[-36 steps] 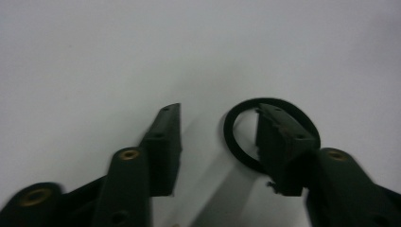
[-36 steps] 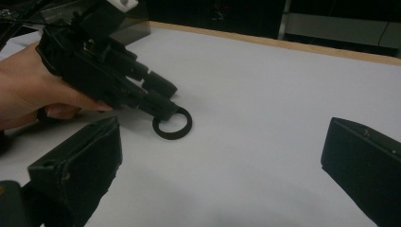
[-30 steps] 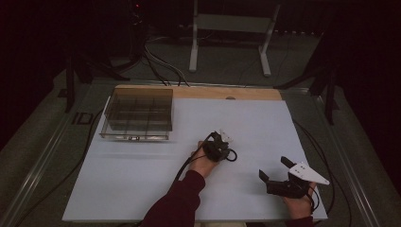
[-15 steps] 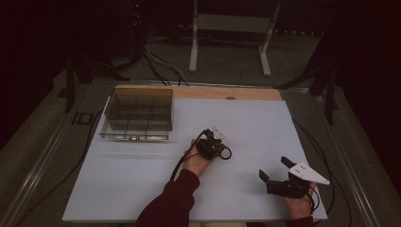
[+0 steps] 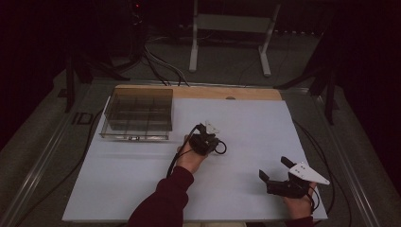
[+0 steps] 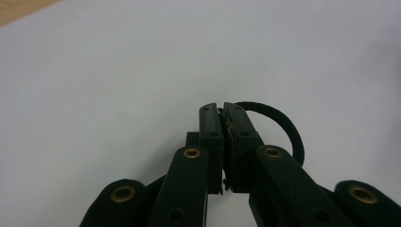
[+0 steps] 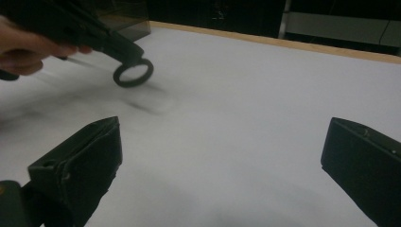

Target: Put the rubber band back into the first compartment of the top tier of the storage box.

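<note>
The ring [image 5: 220, 147], a thin black loop, is pinched in the left gripper [image 5: 208, 142], partly hidden by the jaws. It has moved leftward since a second ago, toward the clear compartmented box [image 5: 137, 113]. The right gripper [image 5: 276, 171] rests near the table [image 5: 118, 189] edge, jaws wide apart and empty.

Left gripper view: jaws closed on the ring [image 6: 279, 123], whose arc pokes out right.

Right gripper view: the ring [image 7: 133, 73] hangs ahead-left, blurred, just above the white sheet.
</note>
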{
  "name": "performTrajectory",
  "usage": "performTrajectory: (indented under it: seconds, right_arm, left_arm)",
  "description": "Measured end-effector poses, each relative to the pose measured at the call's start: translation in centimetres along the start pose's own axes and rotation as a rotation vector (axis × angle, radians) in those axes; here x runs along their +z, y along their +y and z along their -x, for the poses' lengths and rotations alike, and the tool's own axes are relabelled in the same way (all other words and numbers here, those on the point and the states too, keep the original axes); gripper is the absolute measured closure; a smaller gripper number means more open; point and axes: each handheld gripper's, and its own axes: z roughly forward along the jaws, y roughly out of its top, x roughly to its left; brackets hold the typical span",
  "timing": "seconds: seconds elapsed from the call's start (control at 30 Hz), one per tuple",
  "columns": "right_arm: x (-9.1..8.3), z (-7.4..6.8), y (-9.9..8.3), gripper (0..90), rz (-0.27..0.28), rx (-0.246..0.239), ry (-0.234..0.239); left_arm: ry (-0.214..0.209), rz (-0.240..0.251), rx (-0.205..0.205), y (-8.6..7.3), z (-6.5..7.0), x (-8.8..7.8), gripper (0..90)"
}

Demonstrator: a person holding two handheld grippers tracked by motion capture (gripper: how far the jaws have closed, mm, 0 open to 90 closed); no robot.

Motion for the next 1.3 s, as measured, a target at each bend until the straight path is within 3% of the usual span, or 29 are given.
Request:
performTrajectory:
  seconds: [0.57,1.3]
  right_arm:
    - [0.0,-0.1,0.0,0.0,0.001,-0.001,0.003]
    - [-0.1,-0.2,0.0,0.0,0.003,-0.003,0.005]
  left_arm:
    - [0.02,0.038,0.0,1.9,-0.8,-2.7,88.4]
    - [0.039,0.079,-0.01,3.8,-1.9,-4.6,88.4]
